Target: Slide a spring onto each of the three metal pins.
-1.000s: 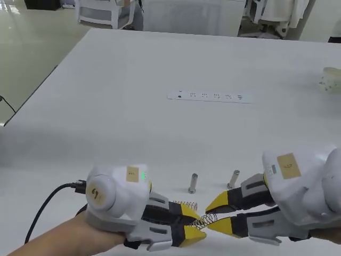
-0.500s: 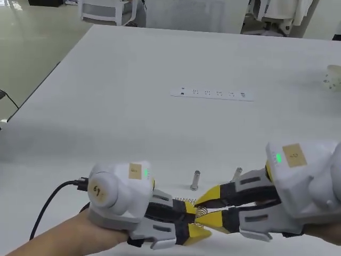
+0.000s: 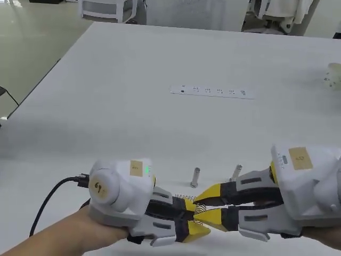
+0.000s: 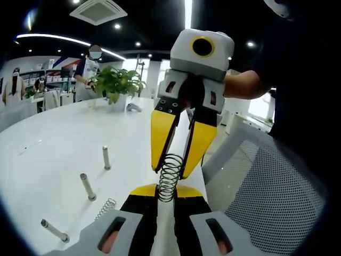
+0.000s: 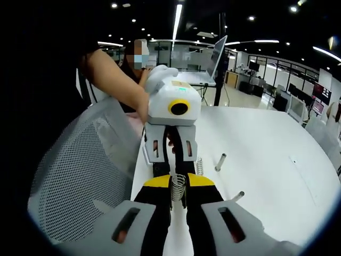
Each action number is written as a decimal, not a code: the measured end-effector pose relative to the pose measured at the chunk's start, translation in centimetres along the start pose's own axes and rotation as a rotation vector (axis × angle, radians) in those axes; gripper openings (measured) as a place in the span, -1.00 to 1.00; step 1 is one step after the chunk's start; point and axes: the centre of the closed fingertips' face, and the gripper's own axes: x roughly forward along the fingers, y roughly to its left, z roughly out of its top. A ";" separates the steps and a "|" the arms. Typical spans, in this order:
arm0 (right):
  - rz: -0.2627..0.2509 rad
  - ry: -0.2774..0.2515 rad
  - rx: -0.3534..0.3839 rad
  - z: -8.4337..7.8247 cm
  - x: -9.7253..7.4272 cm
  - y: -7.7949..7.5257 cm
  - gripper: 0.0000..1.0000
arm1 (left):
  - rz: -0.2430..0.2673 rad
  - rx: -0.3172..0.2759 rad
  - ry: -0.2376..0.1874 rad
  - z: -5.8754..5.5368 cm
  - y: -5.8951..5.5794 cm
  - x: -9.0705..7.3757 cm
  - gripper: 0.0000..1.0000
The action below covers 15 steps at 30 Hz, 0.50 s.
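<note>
Under both grippers runs the white table [image 3: 133, 80], and you have the two tools nose to nose low over it. Your left gripper [image 4: 166, 192] has its jaws pinched together on the near end of a spring [image 4: 169, 178], which sticks straight out ahead of them. Your right gripper [image 5: 179, 182] faces it head on with its jaws apart, one to each side of the spring's free end. I can't tell whether they touch the coils yet. Beyond the meeting tips are the pins [image 4: 88, 186], three of them in the left gripper view and all bare. A spare spring [image 4: 106, 208] lies on the table between the left jaws and the pins.

By my reading you're on the first spring, partway through passing or re-gripping it between the tools, and nothing is threaded yet. Next you need one firm hold on one end, with the other end open and free. Decide which tool carries it and let the other back away. Then line the coil's axis up with the closest pin and lower it over the tip. A soft spring is likely to bend if squeezed mid-length or pushed off-axis.
</note>
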 end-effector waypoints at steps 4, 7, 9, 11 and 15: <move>-0.006 0.004 -0.006 0.1 -0.1 -0.2 -0.87 | 0.009 -0.005 -0.006 0.1 0.3 -0.2 -0.95; -0.007 0.008 -0.010 0.2 -0.1 -0.3 -0.87 | 0.012 -0.008 -0.008 0.2 0.3 -0.2 -0.95; -0.001 0.012 -0.022 0.2 0.0 -0.2 -0.87 | 0.011 -0.009 -0.005 0.2 0.2 -0.1 -0.94; 0.003 0.020 -0.034 0.2 0.1 -0.1 -0.87 | 0.012 -0.004 -0.004 0.2 0.2 -0.1 -0.94; 0.006 0.030 -0.049 0.2 0.2 -0.1 -0.87 | 0.017 -0.014 -0.007 0.3 0.2 -0.1 -0.93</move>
